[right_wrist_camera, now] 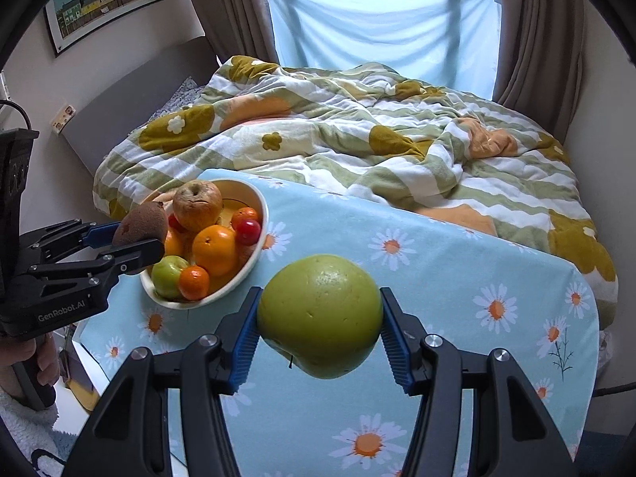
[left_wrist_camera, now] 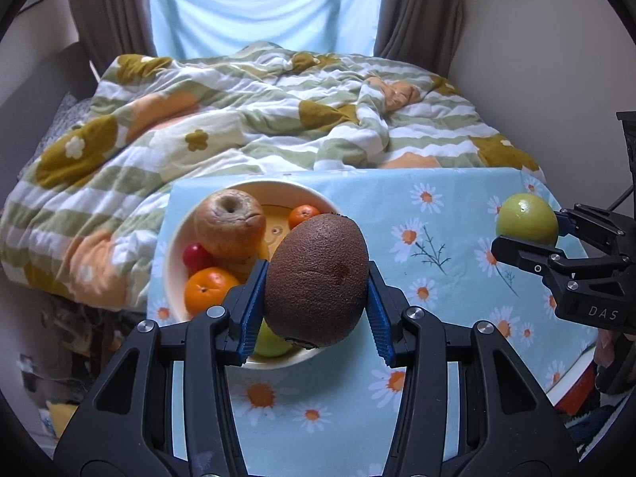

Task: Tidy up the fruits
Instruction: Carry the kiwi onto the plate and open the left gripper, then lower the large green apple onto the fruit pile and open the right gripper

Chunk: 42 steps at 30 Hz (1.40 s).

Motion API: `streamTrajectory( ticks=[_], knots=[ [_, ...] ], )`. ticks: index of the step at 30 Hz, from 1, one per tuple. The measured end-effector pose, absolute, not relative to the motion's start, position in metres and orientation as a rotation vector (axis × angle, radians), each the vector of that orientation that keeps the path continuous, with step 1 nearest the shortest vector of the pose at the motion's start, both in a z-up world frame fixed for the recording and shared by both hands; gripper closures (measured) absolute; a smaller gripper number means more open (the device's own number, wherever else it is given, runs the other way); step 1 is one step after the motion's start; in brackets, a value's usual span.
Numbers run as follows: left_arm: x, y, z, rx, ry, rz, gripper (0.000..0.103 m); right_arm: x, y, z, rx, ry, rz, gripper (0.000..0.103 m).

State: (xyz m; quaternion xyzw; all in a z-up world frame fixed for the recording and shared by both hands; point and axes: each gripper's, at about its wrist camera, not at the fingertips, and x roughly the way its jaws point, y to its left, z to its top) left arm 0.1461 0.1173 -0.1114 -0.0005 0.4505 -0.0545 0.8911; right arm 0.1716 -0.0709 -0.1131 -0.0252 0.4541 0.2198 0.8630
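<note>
My left gripper [left_wrist_camera: 316, 284] is shut on a brown kiwi [left_wrist_camera: 316, 278], held in the air above the near side of a cream bowl [left_wrist_camera: 175, 262]. The bowl holds a wrinkled apple [left_wrist_camera: 230, 222], oranges [left_wrist_camera: 208, 290], a red fruit [left_wrist_camera: 195, 257] and a green fruit [left_wrist_camera: 270, 344]. My right gripper [right_wrist_camera: 320, 318] is shut on a green apple [right_wrist_camera: 320, 314], lifted above the daisy tablecloth [right_wrist_camera: 437, 278] to the right of the bowl [right_wrist_camera: 260, 202]. Each gripper shows in the other's view: the right one [left_wrist_camera: 528, 234] with its apple [left_wrist_camera: 526, 218], the left one [right_wrist_camera: 135, 238] with its kiwi [right_wrist_camera: 141, 224].
The table with the blue daisy cloth [left_wrist_camera: 437, 214] stands against a bed with a rumpled flowered quilt [left_wrist_camera: 238, 119]. Curtains [right_wrist_camera: 532, 39] and a window lie behind. A hand [right_wrist_camera: 24, 361] grips the left tool's handle at the table's left edge.
</note>
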Motion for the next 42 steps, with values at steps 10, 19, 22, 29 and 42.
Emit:
streamTrajectory(
  ticks=[10, 19, 22, 29, 42],
  knots=[
    [0.168, 0.162, -0.134, 0.062, 0.95, -0.225, 0.051, 0.163, -0.017, -0.117, -0.02, 0.96, 0.385, 0.051],
    [0.186, 0.166, -0.164, 0.145, 0.979, -0.343, 0.051, 0.157, -0.001, -0.123, 0.034, 0.969, 0.265, 0.051],
    [0.19, 0.164, -0.169, 0.171, 0.98, -0.361, 0.051, 0.153, 0.0, -0.124, 0.041, 0.975, 0.236, 0.051],
    [0.195, 0.157, -0.172, 0.202, 0.986, -0.391, 0.05, 0.154, -0.003, -0.13, 0.051, 0.999, 0.21, 0.051],
    [0.183, 0.17, -0.146, 0.137, 0.959, -0.336, 0.0, 0.184, 0.006, -0.122, 0.002, 0.98, 0.303, 0.051]
  ],
)
